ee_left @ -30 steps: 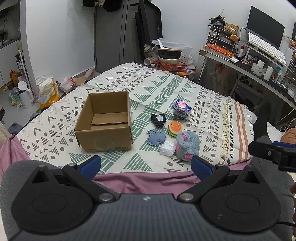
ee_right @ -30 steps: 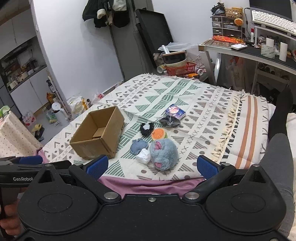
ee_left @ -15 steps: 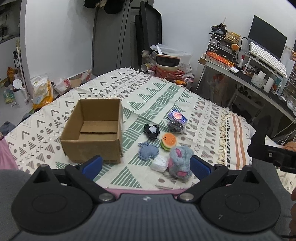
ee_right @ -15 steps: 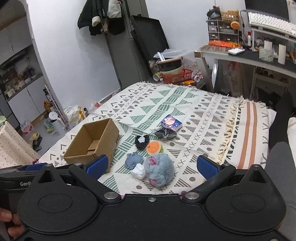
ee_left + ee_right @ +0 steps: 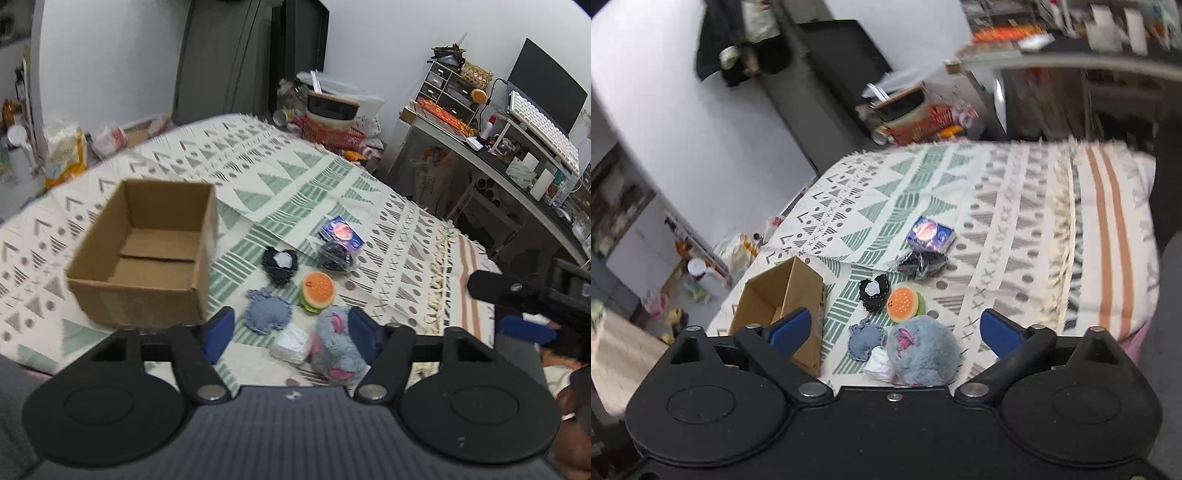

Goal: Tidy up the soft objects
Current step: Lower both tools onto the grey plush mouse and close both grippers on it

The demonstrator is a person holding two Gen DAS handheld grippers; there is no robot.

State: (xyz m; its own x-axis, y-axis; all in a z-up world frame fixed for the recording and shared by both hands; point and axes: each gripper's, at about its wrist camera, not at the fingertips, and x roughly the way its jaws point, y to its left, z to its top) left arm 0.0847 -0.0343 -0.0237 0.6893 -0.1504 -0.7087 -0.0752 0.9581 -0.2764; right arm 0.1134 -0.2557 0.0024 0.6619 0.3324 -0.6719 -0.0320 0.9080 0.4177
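Spread over a bed: a woven blanket point(image 5: 295, 184), cream, printed with green triangles and grey dots, fringed toward an orange-striped end. On its left part, an open corrugated cardboard box point(image 5: 147, 254), square-cornered, flaps folded flat inside, nothing in it. Just right of the box, well apart from its wall, a loose cluster of soft things: fuzzy grey plush toy point(image 5: 338, 341) with pink ears, rounded and shaggy; touching it, a crumpled white wad point(image 5: 291, 345); beside that, a frayed blue denim pad point(image 5: 267, 315); a smooth squishy burger point(image 5: 318, 291), orange bun over green; a black ruffled pouch point(image 5: 280, 263) with a white patch; farther back, a dark crinkly bundle point(image 5: 335, 256) in clear wrap and a glossy blue packet point(image 5: 341, 233).

Left gripper point(image 5: 291, 330): blue-padded fingers spread apart, holding nothing, poised above the cluster's near edge. Right gripper point(image 5: 895, 330): likewise spread wide and empty, framing the plush toy and denim pad. Right-wrist view smeared with motion blur toward the desk side.
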